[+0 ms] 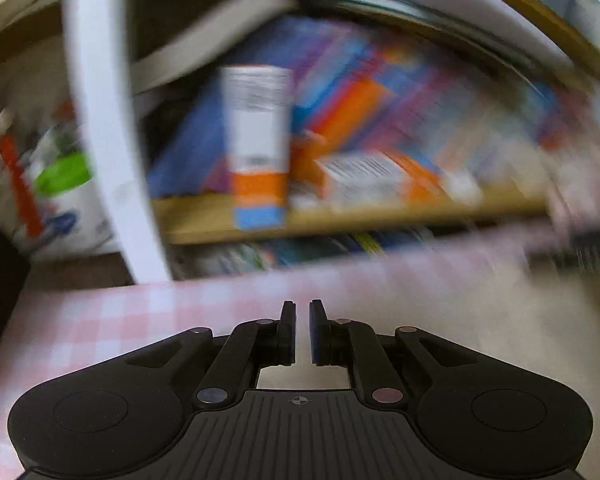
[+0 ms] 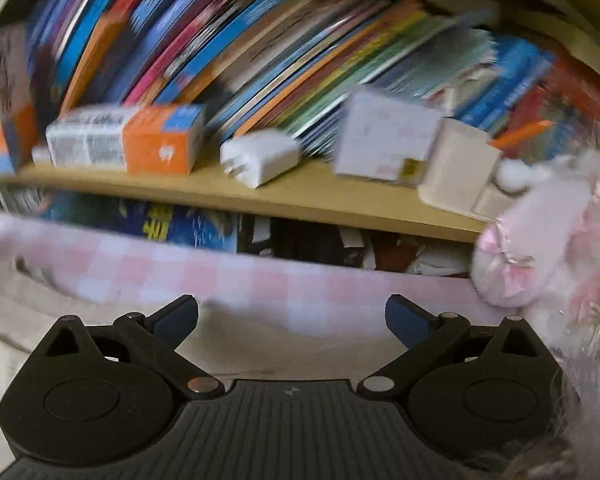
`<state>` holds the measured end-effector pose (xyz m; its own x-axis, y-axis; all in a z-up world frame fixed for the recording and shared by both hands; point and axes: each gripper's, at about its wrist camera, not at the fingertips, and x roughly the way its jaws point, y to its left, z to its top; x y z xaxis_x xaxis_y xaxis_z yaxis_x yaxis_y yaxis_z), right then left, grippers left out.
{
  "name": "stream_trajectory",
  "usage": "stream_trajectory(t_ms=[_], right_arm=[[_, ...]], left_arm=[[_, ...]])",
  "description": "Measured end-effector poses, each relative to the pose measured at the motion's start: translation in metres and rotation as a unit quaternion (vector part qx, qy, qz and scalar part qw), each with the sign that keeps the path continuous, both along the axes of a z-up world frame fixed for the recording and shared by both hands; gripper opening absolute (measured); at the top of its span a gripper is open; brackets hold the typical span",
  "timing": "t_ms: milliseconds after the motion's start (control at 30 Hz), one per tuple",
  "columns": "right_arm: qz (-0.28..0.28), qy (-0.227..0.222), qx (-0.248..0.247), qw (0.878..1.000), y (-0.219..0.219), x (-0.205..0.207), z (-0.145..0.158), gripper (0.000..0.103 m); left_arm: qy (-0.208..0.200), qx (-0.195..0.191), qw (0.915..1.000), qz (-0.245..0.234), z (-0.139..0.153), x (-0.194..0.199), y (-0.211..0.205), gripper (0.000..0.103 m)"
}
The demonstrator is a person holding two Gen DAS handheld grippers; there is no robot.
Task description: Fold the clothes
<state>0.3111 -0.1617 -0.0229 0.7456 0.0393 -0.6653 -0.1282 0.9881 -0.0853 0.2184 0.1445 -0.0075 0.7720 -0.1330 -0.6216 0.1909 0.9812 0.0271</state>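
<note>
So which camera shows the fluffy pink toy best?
The right wrist view. The fluffy pink toy fills its right edge, beside the wooden shelf, so its pale fur shows despite some blur. The left wrist view shows only a blurred pinkish smear at its right edge; I cannot tell whether that is the toy.

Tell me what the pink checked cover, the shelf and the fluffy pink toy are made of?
The pink checked cover looks like soft woven cloth, matt, with printed or woven squares; blur hides the weave. The shelf looks like light wood or wood-look board, smooth and flat. The fluffy pink toy seems plush fabric: fuzzy edges and what looks like a small shiny bow.
</note>
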Motion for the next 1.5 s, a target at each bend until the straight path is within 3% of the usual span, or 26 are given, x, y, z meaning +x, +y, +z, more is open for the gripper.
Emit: stream_trajectory(t_ms=[133,267,333,467,633,733,800,900,1000,1067,1167,1267,1367,1433,1500], right_arm=[[0.071,-0.007,-0.03,0.997,0.003,-0.039,-0.002,0.102],[0.121,-0.01,-0.111,0.986,0.021,-0.065,-0.019,0.102],[0.13,-0.01,-0.123,0.984,0.028,-0.064,-0.024,0.102],[0.147,-0.01,-0.099,0.984,0.051,-0.037,-0.023,0.102],[0.049,-0.013,-0.024,0.998,0.035,0.007,-0.014,0.101],[-0.024,-0.01,0.025,0.999,0.015,0.026,-0.005,0.101],[-0.017,-0.025,0.022,0.999,0.012,0.009,0.002,0.101],[0.037,-0.033,0.012,0.999,0.016,-0.025,0.004,0.102],[0.091,-0.033,-0.026,0.995,0.031,-0.052,-0.001,0.102],[0.126,-0.033,-0.052,0.99,0.045,-0.066,-0.007,0.102],[0.169,-0.037,-0.07,0.982,0.068,-0.079,-0.012,0.102],[0.196,-0.038,-0.103,0.974,0.101,-0.077,-0.02,0.102],[0.222,-0.049,-0.134,0.964,0.13,-0.066,-0.032,0.102],[0.21,-0.071,-0.134,0.966,0.141,-0.046,-0.03,0.101],[0.145,-0.084,-0.093,0.982,0.137,-0.019,-0.017,0.101]], left_arm=[[0.031,0.034,0.9979,-0.046,-0.015,-0.029,-0.021,0.01],[0.055,0.023,0.998,-0.02,-0.028,-0.026,-0.022,0.01],[0.063,0.027,0.9975,-0.018,-0.032,-0.023,-0.023,0.01],[0.075,0.03,0.9966,-0.016,-0.035,-0.022,-0.023,0.01],[0.074,0.025,0.9969,-0.012,-0.032,-0.018,-0.022,0.01],[0.068,0.034,0.9969,-0.02,-0.034,-0.006,-0.025,0.01],[0.059,0.02,0.998,-0.015,-0.033,0.008,-0.021,0.011],[0.05,-0.014,0.9969,0.059,-0.028,0.04,0.001,0.011],[0.042,-0.05,0.9886,0.136,-0.021,0.057,0.027,0.01],[0.024,-0.05,0.9908,0.123,-0.015,0.05,0.028,0.01],[0.018,-0.017,0.9964,0.081,-0.012,0.033,0.013,0.01],[0.01,-0.01,0.9998,0.017,-0.007,0.009,-0.009,0.01],[0.02,-0.013,0.9978,-0.062,-0.007,-0.01,-0.036,0.011],[0.034,-0.006,0.9948,-0.096,-0.012,-0.013,-0.052,0.011],[0.057,0.007,0.9919,-0.113,-0.023,-0.009,-0.067,0.011]])
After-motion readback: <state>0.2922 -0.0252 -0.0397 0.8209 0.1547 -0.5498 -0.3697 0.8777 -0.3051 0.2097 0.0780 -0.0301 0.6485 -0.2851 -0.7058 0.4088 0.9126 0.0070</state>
